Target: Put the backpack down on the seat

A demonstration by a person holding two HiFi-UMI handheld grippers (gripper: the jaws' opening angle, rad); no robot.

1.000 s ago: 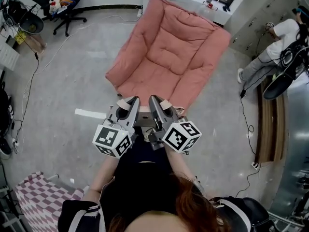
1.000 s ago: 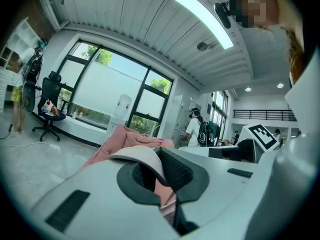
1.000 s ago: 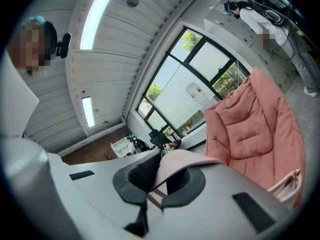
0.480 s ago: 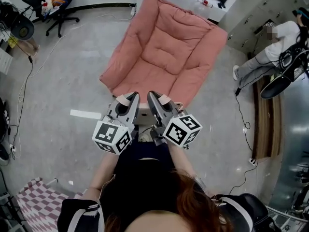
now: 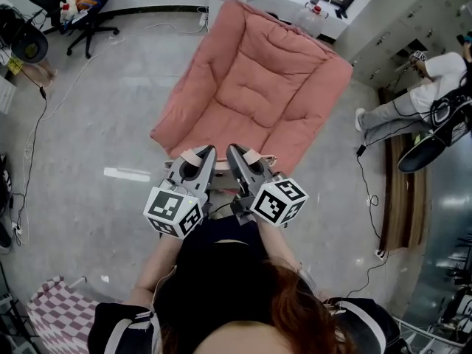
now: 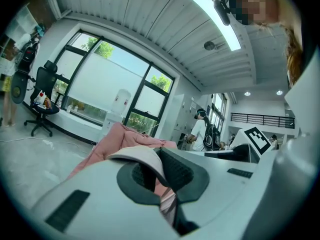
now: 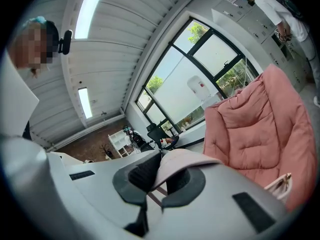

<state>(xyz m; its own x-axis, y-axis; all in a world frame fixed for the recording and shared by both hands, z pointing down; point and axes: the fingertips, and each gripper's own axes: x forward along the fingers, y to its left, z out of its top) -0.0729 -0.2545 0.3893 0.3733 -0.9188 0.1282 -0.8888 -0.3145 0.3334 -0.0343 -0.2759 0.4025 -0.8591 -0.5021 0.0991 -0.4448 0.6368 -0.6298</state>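
Note:
A pink padded armchair (image 5: 258, 87) stands straight ahead, its seat facing me. My left gripper (image 5: 200, 158) and right gripper (image 5: 237, 158) are side by side at the seat's front edge, pointing nearly level. Each is shut on a pale pink backpack strap: one strap (image 6: 145, 159) loops over the left jaws, the other strap (image 7: 186, 158) over the right jaws. The backpack's body hangs below the grippers, almost wholly hidden by them in the head view. The armchair (image 7: 265, 119) fills the right of the right gripper view.
A black office chair (image 5: 81, 9) stands at the far left, with cables trailing over the grey floor. A person (image 5: 413, 87) bends at the lockers on the right. A white strip (image 5: 127, 173) lies on the floor, and a checked cloth (image 5: 59, 316) sits near left.
Both grippers, still shut on the straps, have moved forward a little toward the armchair together with the person. The grip looks unchanged.

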